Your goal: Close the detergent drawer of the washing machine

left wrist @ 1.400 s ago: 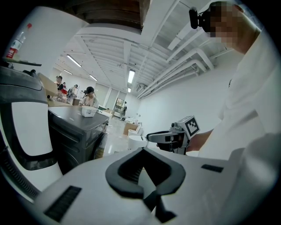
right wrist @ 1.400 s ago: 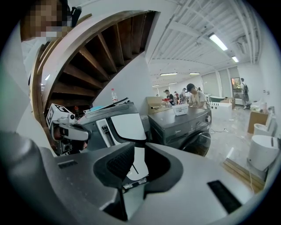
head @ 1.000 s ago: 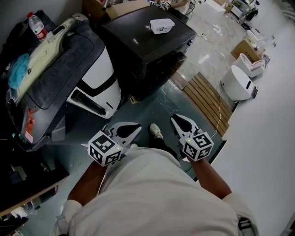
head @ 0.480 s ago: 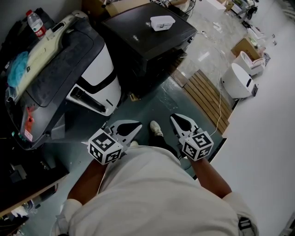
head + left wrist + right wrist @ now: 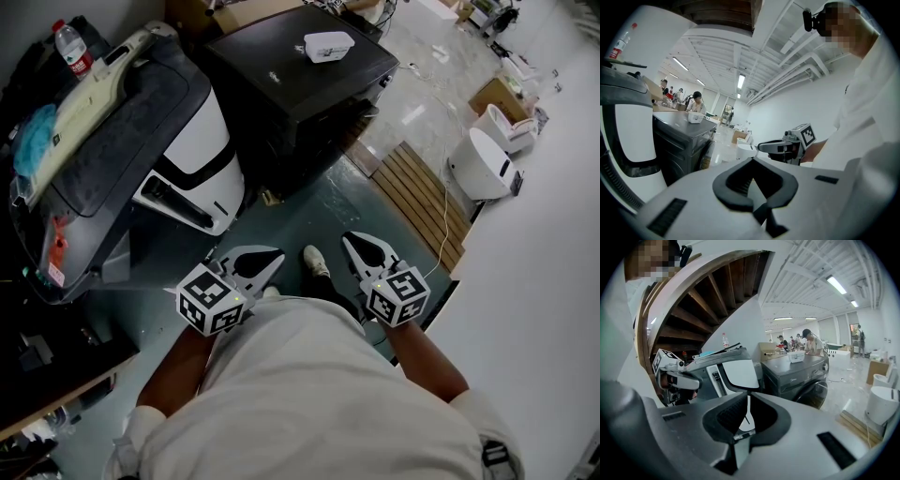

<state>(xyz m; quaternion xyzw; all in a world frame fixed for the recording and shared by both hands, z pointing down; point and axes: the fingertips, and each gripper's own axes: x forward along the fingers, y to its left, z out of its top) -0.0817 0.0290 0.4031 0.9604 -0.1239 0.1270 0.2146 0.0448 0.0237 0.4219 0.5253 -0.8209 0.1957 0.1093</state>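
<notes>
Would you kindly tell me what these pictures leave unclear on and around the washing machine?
- Detergent drawer: the head view sees the washing machine from above, with its front dark and foreshortened, and the right gripper view shows it too small. Whether the drawer is open or shut cannot be told.
- White item on its top: too small to identify in any view.
- Bottle label: too small to read in the head view.

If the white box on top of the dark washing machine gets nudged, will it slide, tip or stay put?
The white box lies low and wide, so it would likely slide rather than tip. It looks small, probably light. The washing machine top looks smooth and glossy, so expect little grip.
</notes>
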